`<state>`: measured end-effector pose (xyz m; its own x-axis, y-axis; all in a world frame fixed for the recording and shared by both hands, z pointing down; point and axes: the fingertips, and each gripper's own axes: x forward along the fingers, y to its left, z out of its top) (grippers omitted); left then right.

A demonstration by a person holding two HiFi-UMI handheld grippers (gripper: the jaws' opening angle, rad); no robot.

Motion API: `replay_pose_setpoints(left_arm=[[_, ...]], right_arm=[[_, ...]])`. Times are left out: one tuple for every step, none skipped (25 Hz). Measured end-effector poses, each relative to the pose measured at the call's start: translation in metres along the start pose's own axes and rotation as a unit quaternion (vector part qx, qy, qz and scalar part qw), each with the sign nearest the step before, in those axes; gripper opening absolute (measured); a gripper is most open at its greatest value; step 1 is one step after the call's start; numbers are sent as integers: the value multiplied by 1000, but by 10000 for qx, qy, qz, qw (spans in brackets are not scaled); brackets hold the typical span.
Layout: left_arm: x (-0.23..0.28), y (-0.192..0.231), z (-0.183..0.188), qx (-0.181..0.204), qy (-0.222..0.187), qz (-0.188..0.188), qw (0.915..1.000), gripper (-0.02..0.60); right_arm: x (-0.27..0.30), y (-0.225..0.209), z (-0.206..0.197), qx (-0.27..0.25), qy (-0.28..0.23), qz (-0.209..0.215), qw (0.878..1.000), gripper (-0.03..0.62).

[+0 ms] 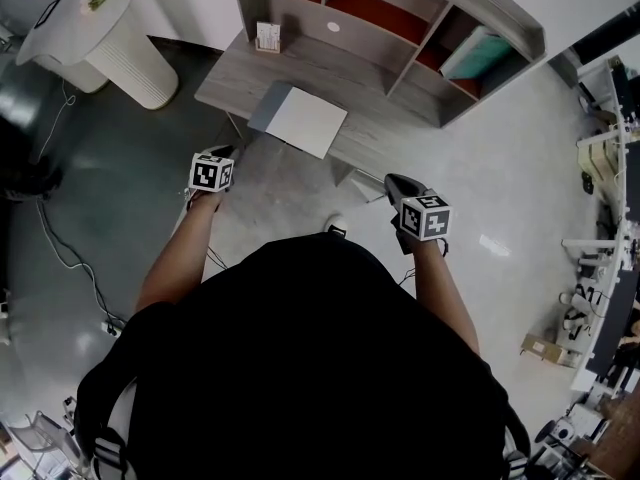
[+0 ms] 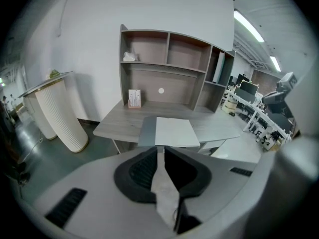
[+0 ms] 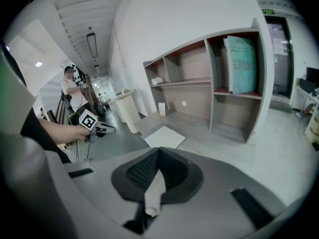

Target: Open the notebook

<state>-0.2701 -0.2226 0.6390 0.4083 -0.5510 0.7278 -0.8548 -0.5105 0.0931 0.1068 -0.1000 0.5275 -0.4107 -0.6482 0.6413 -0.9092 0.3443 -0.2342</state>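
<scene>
While both grippers hang over the floor short of the desk, we find the notebook closed and lying flat at the desk's front edge, about midway along it. Its pale cover faces up and its grey spine strip lies toward the desk's left end. Neither gripper touches it.

We record the left gripper with its jaws parted by only a narrow slit at the tips and nothing between them. It points down at the notebook's near edge. The right gripper has its jaw tips drawn together, and we see nothing caught there. It stands to the right of the notebook and well apart from it.

On the desk's rear part we note a shelf hutch with a teal book upright in its right-hand compartment. A small card stand sits near the back left corner. A white ribbed pedestal stands on the floor beside the desk's left end.
</scene>
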Motion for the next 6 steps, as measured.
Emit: replay_pose_setpoints(left_arm=[[-2, 0, -2, -2, 2, -30, 10000, 51], [-3, 0, -4, 3, 3, -51, 10000, 46], [-4, 1, -6, 14, 4, -67, 10000, 43], [-5, 1, -7, 25, 0, -88, 10000, 39], [-6, 0, -9, 32, -7, -113, 9999, 37], [-7, 0, -10, 38, -15, -140, 9999, 34]], right_arm=[[-2, 1, -2, 2, -27, -44, 10000, 0], [-5, 2, -3, 0, -61, -88, 9999, 0], [-7, 3, -3, -3, -99, -128, 9999, 0], [-9, 4, -4, -5, -138, -166, 9998, 0], [-11, 5, -4, -5, -178, -204, 9996, 0], [-13, 6, -4, -5, -217, -242, 9995, 0]])
